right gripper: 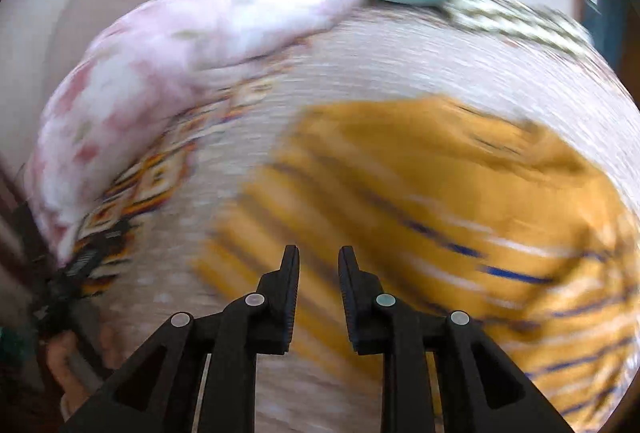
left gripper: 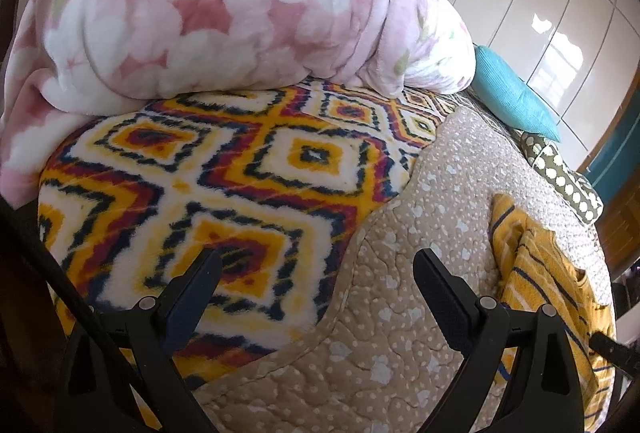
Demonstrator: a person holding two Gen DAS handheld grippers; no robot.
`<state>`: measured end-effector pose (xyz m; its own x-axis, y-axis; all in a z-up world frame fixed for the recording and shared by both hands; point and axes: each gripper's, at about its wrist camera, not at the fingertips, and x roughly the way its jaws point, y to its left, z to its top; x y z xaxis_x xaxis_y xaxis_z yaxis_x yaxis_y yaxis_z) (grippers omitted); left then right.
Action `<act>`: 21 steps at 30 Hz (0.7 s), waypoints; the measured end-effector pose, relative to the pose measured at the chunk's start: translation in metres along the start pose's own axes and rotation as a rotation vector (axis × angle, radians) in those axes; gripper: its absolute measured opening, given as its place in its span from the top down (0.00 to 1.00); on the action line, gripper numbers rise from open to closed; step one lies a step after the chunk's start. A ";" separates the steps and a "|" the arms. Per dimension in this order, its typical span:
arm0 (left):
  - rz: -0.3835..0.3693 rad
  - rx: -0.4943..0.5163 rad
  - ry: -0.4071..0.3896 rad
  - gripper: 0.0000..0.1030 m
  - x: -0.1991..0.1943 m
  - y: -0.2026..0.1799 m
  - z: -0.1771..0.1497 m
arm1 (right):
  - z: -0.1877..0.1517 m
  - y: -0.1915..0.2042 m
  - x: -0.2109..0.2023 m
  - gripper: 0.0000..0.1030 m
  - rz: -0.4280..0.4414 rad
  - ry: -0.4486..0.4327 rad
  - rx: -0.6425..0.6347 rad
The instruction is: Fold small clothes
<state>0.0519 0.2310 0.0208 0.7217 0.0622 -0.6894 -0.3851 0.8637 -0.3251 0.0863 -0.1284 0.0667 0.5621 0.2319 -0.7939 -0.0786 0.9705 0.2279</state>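
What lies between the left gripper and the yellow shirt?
Only bare beige quilt lies between the left gripper and the shirt, in the left wrist view.

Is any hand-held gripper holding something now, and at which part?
Nothing is held. The left hand-held gripper and the right hand-held gripper are both open and empty above the bed; the yellow striped garment lies free.

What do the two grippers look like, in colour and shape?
Both are matte black plastic. The left gripper has two tapered fingers with flat ribbed pads, hinged on angular link arms with round silver pins. The right gripper has the same build: narrow pointed fingers, ribbed pads, silver pins, triangular cut-outs in the arms. No markings or cables are clear.
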 end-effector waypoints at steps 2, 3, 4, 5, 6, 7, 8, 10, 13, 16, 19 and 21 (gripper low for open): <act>0.001 0.004 0.003 0.07 0.001 -0.001 0.000 | -0.011 -0.051 -0.008 0.78 -0.080 0.003 0.091; 0.002 0.008 0.005 0.07 0.001 -0.002 -0.001 | -0.017 -0.071 -0.011 0.78 -0.134 0.010 0.121; 0.004 0.015 0.007 0.07 0.002 -0.003 -0.001 | -0.021 -0.087 -0.014 0.80 -0.170 0.013 0.142; 0.006 0.023 0.008 0.07 0.002 -0.005 -0.002 | -0.031 -0.113 -0.023 0.81 -0.229 0.005 0.182; 0.008 0.033 0.008 0.07 0.002 -0.007 -0.003 | -0.037 -0.129 -0.032 0.86 -0.246 -0.014 0.210; 0.009 0.047 0.007 0.07 0.002 -0.010 -0.004 | -0.043 -0.142 -0.042 0.87 -0.255 -0.034 0.234; 0.010 0.059 0.007 0.07 0.002 -0.014 -0.006 | -0.051 -0.158 -0.058 0.90 -0.242 -0.063 0.270; 0.013 0.102 0.007 0.07 0.003 -0.023 -0.010 | -0.060 -0.170 -0.077 0.85 -0.294 -0.086 0.302; 0.003 0.171 0.021 0.07 0.006 -0.039 -0.017 | -0.078 -0.187 -0.105 0.66 -0.368 -0.126 0.330; 0.048 0.249 0.043 0.07 0.016 -0.053 -0.027 | -0.097 -0.201 -0.125 0.66 -0.278 -0.164 0.413; 0.079 0.287 0.124 0.07 0.036 -0.058 -0.033 | -0.108 -0.203 -0.133 0.66 -0.212 -0.211 0.440; 0.066 0.259 0.133 0.06 0.039 -0.054 -0.031 | -0.114 -0.203 -0.128 0.66 -0.170 -0.229 0.444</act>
<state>0.0827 0.1713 -0.0083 0.6120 0.0710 -0.7876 -0.2566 0.9599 -0.1128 -0.0633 -0.3475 0.0582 0.7056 0.0053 -0.7086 0.3581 0.8602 0.3631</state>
